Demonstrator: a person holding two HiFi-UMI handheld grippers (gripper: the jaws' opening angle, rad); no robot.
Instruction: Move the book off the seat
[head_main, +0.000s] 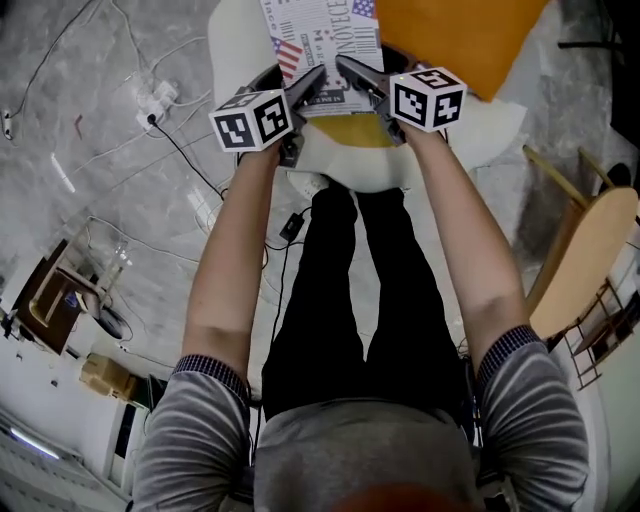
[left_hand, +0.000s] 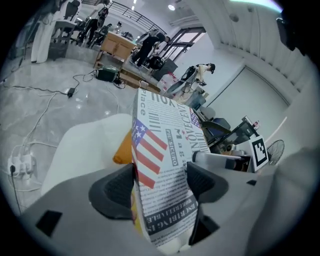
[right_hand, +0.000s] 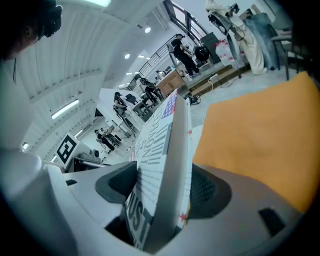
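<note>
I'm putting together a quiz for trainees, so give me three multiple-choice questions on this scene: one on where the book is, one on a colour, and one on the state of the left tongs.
1. Where is the book?
A. Flat on the floor
B. Between the left tongs and the right tongs, over the white seat
C. On a shelf

2. What colour is the big cushion beside the book?
A. Blue
B. Green
C. Orange

3. The left tongs are:
A. Shut on the book
B. Open and empty
C. Shut on a cable

Answers:
1 B: each gripper view shows the book between that pair's pads.
2 C: the cushion is plainly orange in the head view.
3 A: the left gripper view shows both pads pressing on the book's covers.
</note>
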